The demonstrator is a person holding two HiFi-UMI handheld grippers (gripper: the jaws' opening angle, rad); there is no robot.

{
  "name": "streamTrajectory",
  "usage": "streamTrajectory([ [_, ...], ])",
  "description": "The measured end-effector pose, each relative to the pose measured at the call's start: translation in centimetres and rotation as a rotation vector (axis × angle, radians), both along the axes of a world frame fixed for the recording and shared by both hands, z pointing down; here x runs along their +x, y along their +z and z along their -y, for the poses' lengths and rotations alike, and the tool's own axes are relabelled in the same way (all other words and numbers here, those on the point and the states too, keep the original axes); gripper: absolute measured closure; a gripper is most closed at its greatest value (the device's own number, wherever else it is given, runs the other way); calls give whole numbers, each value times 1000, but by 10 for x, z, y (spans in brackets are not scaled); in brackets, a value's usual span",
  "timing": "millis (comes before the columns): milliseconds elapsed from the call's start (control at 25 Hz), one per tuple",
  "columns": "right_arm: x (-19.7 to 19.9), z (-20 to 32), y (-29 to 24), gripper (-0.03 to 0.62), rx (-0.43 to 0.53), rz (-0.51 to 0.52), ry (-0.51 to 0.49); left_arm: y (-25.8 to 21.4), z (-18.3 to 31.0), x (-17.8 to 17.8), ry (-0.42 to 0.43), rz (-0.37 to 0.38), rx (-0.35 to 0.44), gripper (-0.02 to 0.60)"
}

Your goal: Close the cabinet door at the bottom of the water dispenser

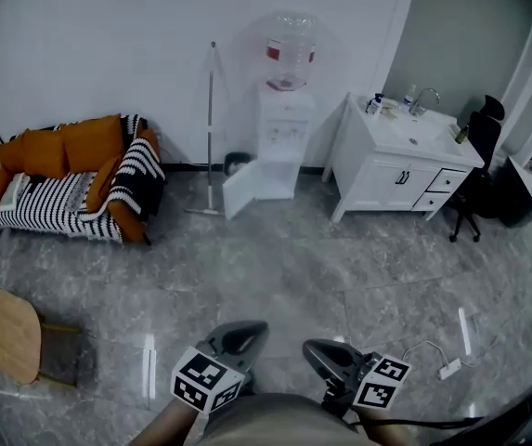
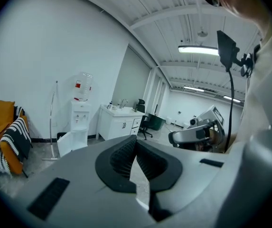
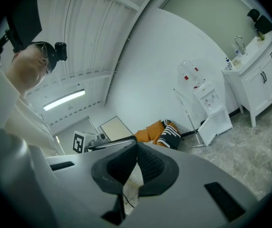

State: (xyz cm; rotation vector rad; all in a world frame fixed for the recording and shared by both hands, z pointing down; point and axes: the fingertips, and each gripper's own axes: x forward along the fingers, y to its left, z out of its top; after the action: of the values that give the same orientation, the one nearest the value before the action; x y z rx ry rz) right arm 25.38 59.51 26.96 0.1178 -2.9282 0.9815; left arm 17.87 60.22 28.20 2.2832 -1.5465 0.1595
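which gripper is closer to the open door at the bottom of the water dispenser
Left, by a little. The left gripper is far from the door but almost straight in line with it; the right gripper is just as far back and off to the right.

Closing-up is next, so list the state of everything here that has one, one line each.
cabinet door: open, swung out from the base of the water dispenser.
left claw: shut, empty.
right claw: shut, empty.
sink cabinet doors: closed.
sink cabinet drawers: closed.
mop: upright.
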Motion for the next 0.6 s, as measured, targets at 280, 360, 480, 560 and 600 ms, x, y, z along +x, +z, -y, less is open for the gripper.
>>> streamTrajectory([
  [280, -51, 0, 6, 579, -14, -24, -5, -2, -7, -50, 77, -58, 53, 588],
  [360, -60, 2, 6, 579, -14, -27, -8, -1, -8, -62, 57, -47, 57, 588],
  [480, -74, 7, 8, 579, -53, -23, -16, 0, -8, -80, 11, -23, 52, 588],
  [560, -85, 7, 7, 579, -51, -26, -39, 2, -6, -92, -26, -4, 40, 588],
  [600, -90, 7, 8, 579, -46, -29, -53, 4, -7, -98, -44, 2, 33, 588],
])
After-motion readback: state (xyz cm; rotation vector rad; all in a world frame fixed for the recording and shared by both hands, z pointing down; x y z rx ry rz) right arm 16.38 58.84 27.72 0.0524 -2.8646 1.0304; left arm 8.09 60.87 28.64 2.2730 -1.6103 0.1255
